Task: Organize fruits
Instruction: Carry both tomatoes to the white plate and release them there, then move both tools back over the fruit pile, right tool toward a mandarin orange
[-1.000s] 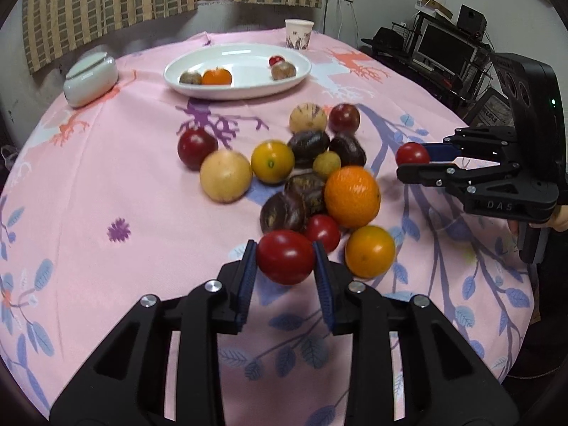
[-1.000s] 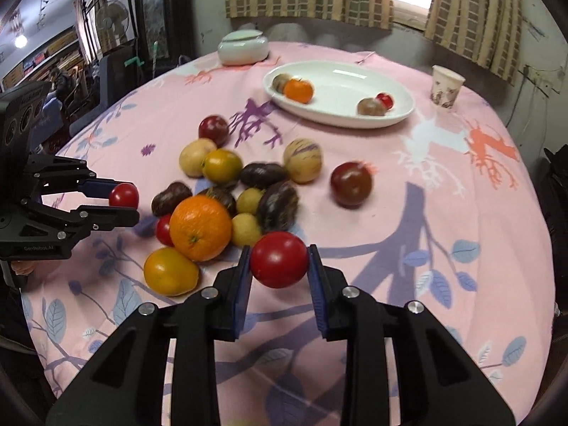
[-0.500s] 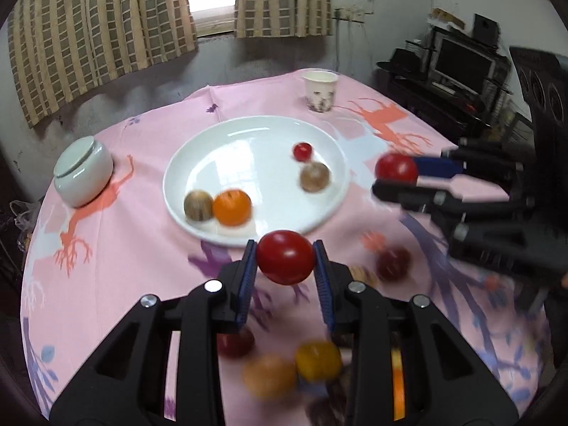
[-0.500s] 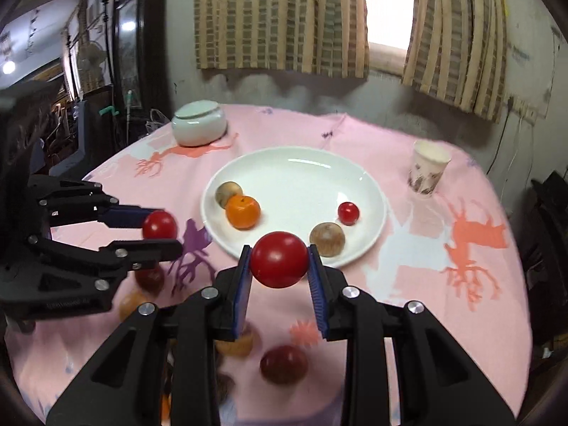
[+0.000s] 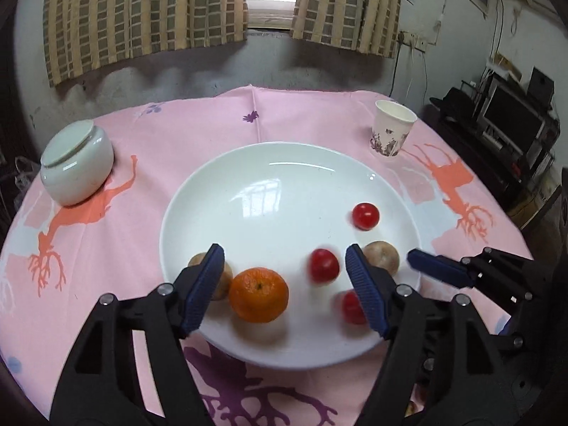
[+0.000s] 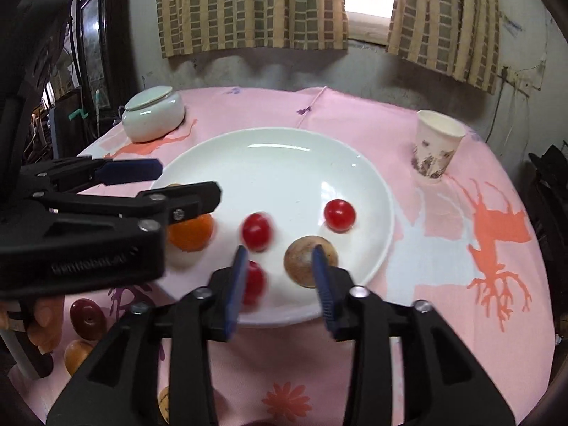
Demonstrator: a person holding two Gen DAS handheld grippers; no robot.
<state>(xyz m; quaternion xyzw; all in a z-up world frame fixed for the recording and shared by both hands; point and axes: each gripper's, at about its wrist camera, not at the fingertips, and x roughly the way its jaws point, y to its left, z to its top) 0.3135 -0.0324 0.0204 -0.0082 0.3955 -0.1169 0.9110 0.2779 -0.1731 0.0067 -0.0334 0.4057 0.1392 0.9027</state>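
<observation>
Left tool (image 5: 285,277): black plastic arms with ribbed blue pads, spread wide and empty, poised over the near part of the plate.
Right tool (image 6: 280,277): same build, fingers parted and holding nothing, above the plate's near rim.
Plate (image 5: 284,167): wide, shallow, glossy white dish mirroring the window; its far half is bare.
Blurred tomatoes: two smooth red ones, one (image 5: 323,265) between the left tool's pads and touching neither, the other (image 5: 351,307) half hidden behind the left tool's right pad; both smeared.
Sharp tomato (image 5: 365,216): small, round, shiny, alone toward the plate's right side.
Orange (image 5: 258,294): dimpled skin, near the front rim.
Brown fruits: one dull, round one (image 6: 309,261) partly behind the right tool's pad; another (image 5: 220,284) mostly hidden by the left tool's left pad.
Tabletop (image 5: 177,124): round, under pink printed cloth.
Paper cup (image 5: 392,129): tapered, patterned, just beyond the plate's right rim.
Lidded jar (image 5: 76,163): squat, pale ceramic, left of the plate, well apart.
Loose fruit (image 6: 87,314): dark red, on the cloth, half hidden.
</observation>
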